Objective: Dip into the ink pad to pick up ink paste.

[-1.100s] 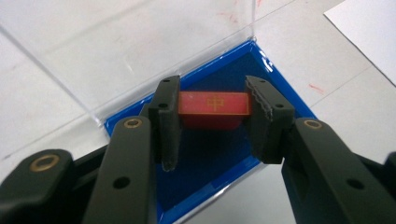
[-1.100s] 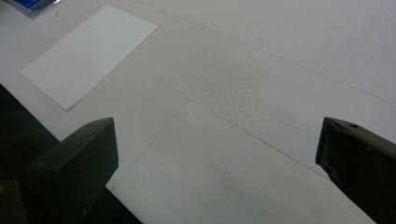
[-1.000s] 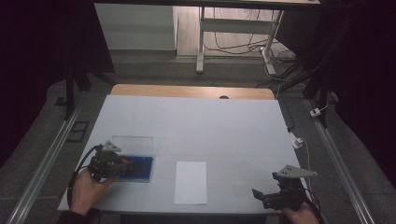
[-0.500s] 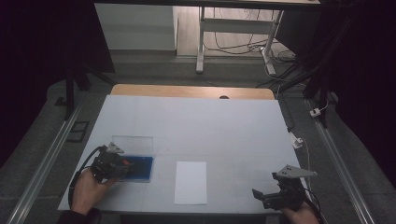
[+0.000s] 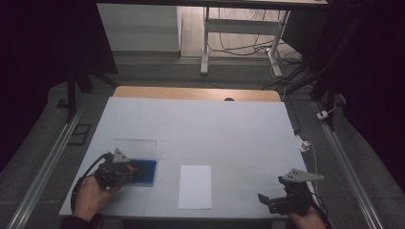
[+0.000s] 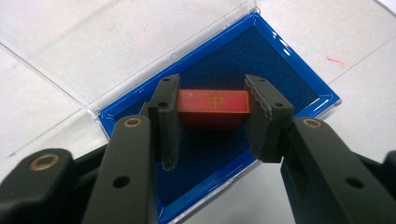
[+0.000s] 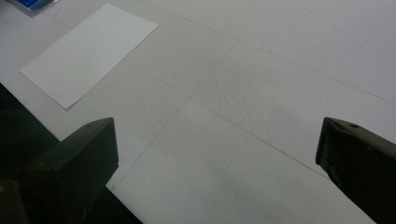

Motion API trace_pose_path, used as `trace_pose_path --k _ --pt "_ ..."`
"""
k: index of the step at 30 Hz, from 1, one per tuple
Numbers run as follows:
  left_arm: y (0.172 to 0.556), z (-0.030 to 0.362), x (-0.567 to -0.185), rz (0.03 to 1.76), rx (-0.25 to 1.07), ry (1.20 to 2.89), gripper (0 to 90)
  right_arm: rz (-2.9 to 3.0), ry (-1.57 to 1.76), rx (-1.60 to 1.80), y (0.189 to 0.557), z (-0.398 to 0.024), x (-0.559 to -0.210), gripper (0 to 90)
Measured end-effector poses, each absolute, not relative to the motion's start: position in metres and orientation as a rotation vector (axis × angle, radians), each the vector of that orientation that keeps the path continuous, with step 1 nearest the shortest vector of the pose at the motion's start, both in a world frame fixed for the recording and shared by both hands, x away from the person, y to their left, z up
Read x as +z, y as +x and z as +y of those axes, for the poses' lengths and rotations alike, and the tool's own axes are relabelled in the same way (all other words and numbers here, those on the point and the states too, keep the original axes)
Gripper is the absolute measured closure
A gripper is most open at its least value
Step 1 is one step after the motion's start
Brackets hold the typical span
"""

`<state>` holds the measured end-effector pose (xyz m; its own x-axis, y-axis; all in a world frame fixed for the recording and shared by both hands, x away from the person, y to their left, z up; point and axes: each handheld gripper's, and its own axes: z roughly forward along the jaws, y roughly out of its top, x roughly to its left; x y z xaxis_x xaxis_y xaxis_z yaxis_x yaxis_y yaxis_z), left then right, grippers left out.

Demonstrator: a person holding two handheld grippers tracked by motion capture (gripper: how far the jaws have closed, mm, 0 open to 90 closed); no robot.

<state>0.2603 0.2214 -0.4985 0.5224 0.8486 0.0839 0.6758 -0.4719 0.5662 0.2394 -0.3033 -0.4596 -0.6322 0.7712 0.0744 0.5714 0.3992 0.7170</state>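
Note:
A small red block [image 6: 212, 103] with a gold mark on top sits in the blue-lined tray of an open case [image 6: 280, 70]. Its clear lid [image 6: 116, 42] lies flat behind it. My left gripper [image 6: 212, 93] is shut on the block, one pad pressed against each end. From above, the left gripper [image 5: 125, 170] sits over the blue case [image 5: 145, 171] at the table's front left. My right gripper [image 5: 267, 200] rests at the front right, open and holding nothing. Its jaws stand wide over bare table in the right gripper view [image 7: 217, 163].
A white sheet of paper [image 5: 195, 186] lies near the front edge between the two hands, also in the right gripper view [image 7: 88, 51]. The table's front edge [image 7: 93, 186] runs just below the right gripper. A white cover [image 5: 200, 129] spreads over the table.

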Motion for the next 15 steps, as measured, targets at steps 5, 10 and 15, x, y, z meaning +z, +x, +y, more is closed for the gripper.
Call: trace_pose_path --k 5,10,15 --pt "0.262 0.225 -0.499 1.268 0.455 2.264 58.8 2.389 1.179 1.066 0.239 -0.304 -0.46 0.0" --pt "0.266 0.237 -0.501 1.3 0.355 2.187 58.8 2.388 1.177 1.066 0.239 -0.304 -0.46 0.0" --pt "0.268 0.243 -0.503 1.316 0.297 2.146 58.7 2.385 1.18 1.069 0.239 -0.304 -0.459 0.0"
